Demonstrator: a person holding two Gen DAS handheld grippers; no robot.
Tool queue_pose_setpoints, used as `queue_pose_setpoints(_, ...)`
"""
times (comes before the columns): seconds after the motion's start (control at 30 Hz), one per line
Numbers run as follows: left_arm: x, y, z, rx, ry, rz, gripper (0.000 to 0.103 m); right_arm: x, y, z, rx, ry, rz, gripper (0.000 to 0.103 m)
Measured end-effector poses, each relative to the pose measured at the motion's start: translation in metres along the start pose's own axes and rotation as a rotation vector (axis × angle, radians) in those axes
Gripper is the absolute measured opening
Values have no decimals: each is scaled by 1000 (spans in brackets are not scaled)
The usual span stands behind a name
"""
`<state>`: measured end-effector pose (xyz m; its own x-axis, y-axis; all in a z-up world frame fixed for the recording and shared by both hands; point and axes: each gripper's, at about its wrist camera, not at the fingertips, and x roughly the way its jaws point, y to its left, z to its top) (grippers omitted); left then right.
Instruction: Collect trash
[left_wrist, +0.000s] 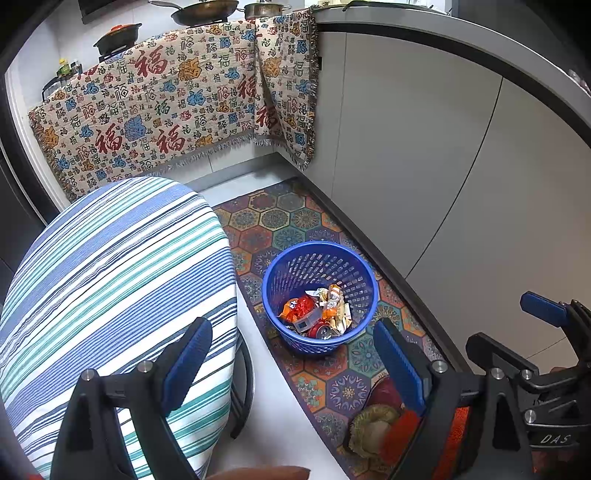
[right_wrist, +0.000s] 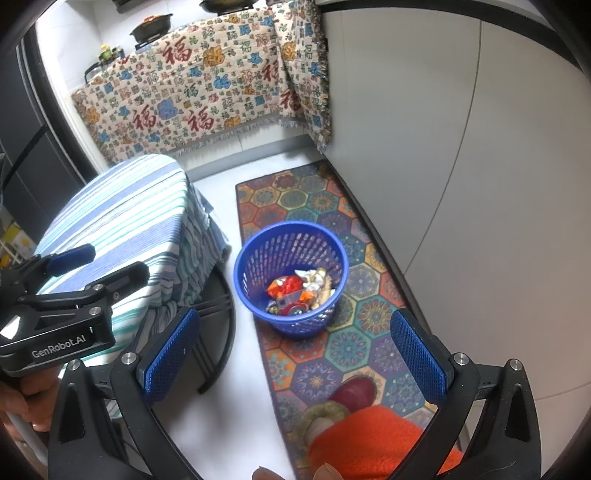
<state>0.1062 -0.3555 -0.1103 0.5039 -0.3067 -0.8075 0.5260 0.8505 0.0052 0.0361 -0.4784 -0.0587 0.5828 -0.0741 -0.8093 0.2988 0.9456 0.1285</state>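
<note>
A blue perforated trash basket (left_wrist: 291, 266) stands on the patterned floor mat (left_wrist: 280, 229); it also shows in the right wrist view (right_wrist: 258, 251). Inside lie crumpled wrappers and a can (left_wrist: 317, 314), seen again in the right wrist view (right_wrist: 301, 290). My left gripper (left_wrist: 295, 365) is open and empty, held above and short of the basket. My right gripper (right_wrist: 295, 350) is open and empty, also above the basket's near side. The right gripper shows at the right edge of the left wrist view (left_wrist: 517, 321). The left gripper shows at the left of the right wrist view (right_wrist: 107, 266).
A small table with a striped blue and green cloth (left_wrist: 110, 280) stands left of the basket. White cabinet doors (left_wrist: 443, 166) run along the right. A patterned cloth (left_wrist: 166, 103) hangs over the far counter with pans. The person's orange sleeve and slipper (right_wrist: 354, 421) are below.
</note>
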Motion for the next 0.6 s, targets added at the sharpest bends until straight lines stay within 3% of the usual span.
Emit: queue_pose_setpoints(0.6,4,-6,-3,27,0,13,91,3,-5,-5,16,11,-5,103)
